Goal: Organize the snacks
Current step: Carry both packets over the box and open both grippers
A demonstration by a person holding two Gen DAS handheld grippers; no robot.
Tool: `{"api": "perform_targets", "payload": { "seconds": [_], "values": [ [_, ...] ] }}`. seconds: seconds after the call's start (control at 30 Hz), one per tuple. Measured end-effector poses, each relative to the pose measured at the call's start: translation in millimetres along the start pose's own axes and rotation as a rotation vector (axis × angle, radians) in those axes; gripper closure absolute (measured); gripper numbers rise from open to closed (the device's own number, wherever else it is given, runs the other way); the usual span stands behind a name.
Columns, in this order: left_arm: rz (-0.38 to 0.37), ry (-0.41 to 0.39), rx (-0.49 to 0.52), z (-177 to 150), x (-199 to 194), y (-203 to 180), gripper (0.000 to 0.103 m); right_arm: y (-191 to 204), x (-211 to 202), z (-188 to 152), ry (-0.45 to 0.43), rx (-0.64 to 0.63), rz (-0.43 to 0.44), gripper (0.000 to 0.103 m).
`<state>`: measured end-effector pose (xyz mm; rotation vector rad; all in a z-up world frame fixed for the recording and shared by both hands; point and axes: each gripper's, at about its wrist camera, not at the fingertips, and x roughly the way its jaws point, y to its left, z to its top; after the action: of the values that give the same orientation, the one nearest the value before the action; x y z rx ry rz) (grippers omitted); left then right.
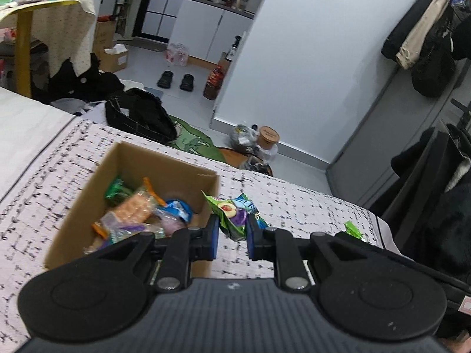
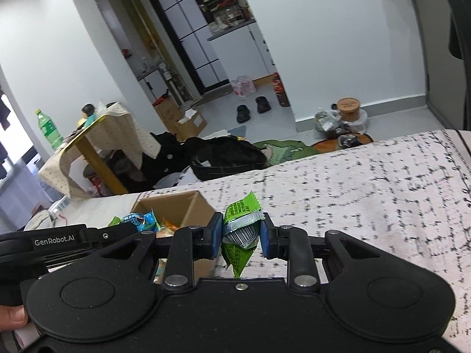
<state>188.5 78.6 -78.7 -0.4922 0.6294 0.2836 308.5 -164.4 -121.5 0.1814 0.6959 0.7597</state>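
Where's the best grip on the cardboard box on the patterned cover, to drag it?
Probably the top rim of the far wall of the cardboard box, coming from straight above with the jaws straddling the wall. The wall is thin and upright and the box is open-topped. The snacks lie low, mostly toward the near end, so that rim is clear.

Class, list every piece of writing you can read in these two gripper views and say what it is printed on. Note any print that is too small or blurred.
"GenRobot.AI": white lettering on the left gripper, in the right wrist view.
Green snack packet held by the right gripper: barcode and small print, unreadable.
Plum-picture packet in the left gripper: lettering blurred.
Brown round tub: lid print too small.
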Motion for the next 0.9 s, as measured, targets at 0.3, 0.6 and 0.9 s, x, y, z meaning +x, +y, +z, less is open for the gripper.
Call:
{"api": "perform_targets", "payload": {
  "seconds": [0.3, 0.6, 0.9],
  "values": [
    [0.073, -0.04, -0.039, 13.5, -17.5, 34.0, 0.085, 38.9, 14.6, 4.7, 0.025, -0.093, 0.062, 0.077],
    [0.12, -0.047, -0.07, 22.2, -26.3, 62.1, 0.085, 64.2, 29.2, 5.0, 0.052, -0.13, 0.104, 0.077],
    [0.216, 0.015, -0.125, 12.4, -19.8, 87.8, 0.082, 81.4, 37.4, 1.0, 0.078, -0.152, 0.116, 0.077]
  ]
}}
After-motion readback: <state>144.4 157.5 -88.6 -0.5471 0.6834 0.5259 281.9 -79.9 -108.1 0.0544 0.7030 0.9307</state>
